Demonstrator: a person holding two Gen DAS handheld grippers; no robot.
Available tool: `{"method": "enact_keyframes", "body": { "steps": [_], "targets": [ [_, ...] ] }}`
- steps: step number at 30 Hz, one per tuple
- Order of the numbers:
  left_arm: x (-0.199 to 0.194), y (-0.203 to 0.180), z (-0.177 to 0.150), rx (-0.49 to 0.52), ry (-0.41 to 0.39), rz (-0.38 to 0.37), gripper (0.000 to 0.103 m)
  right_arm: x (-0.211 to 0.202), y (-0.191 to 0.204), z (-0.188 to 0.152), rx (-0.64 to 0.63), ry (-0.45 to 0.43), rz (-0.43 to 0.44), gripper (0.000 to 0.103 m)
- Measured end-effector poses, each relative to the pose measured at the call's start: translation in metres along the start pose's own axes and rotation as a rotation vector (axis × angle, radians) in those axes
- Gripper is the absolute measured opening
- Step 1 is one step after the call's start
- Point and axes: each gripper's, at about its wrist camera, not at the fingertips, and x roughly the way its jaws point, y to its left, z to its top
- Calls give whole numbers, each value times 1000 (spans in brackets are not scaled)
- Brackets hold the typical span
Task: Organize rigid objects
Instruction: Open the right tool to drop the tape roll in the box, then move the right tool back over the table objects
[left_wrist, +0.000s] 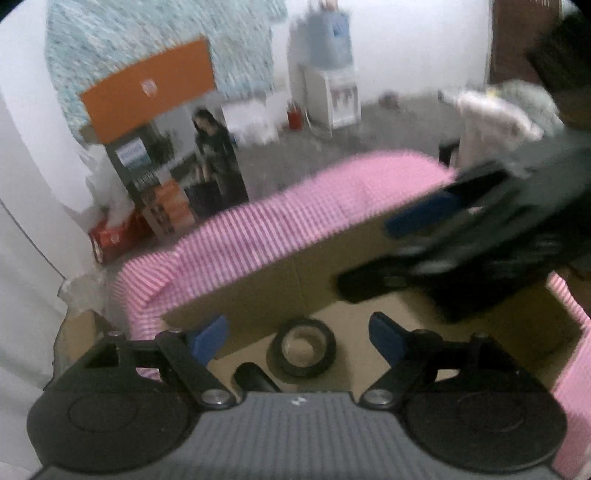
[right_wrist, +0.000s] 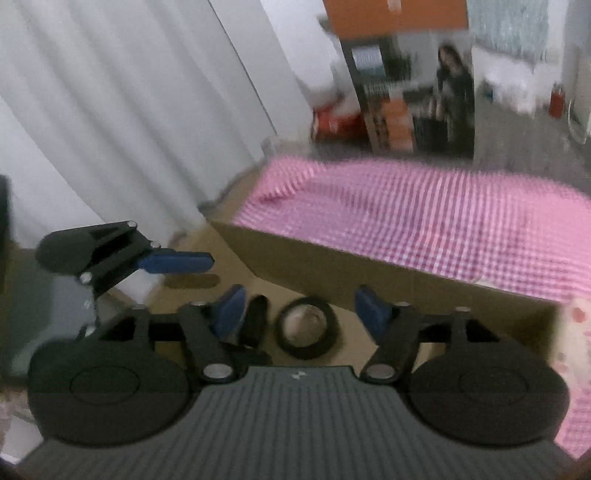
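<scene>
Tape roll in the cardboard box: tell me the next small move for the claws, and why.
Probably draw both claws back out of the cardboard box for another item. The tape roll and a black object lie loose on its floor, and the left claw and right claw are open and empty.

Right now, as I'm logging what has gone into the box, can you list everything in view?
Tape roll: one, black, lying flat on the box floor.
Dark oblong object: one, black, on the box floor beside the tape roll; too blurred to identify.
Cardboard box: one, brown, open, on the cloth.
Checked cloth: one, pink and white, under and behind the box.
Printed carton: one, orange-topped, on the floor behind.
Water dispenser: one, white, by the far wall.
Curtain: white, at the left.
Left gripper: black, blue pads, open over the box.
Right gripper: same, open, nothing held.
</scene>
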Motion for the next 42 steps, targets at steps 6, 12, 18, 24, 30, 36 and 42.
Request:
{"method": "enact_keyframes", "body": {
  "steps": [6, 12, 18, 24, 30, 36, 42],
  "targets": [
    [-90, 3, -21, -49, -128, -32, 94, -125, 39, -31, -89, -197, 3, 102],
    [-148, -15, -75, -63, -188, -33, 103, -206, 77, -89, -284, -232, -232, 102],
    [-146, -34, -148, -203, -149, -121, 103, -204, 117, -165, -504, -143, -492, 102],
    [-132, -49, -209, -329, -138, -212, 103, -200, 140, -209, -493, -77, -284, 102],
    [-124, -72, -240, -337, -118, -197, 103, -185, 132, -244, -254, -142, -144, 102],
    [-99, -102, -251, -192, -65, -47, 103, -133, 108, -272, -17, -118, -45, 102],
    [-69, -114, -256, -130, -1, -7, 101, -93, 107, -284, 74, -98, 0, 97]
  ]
}}
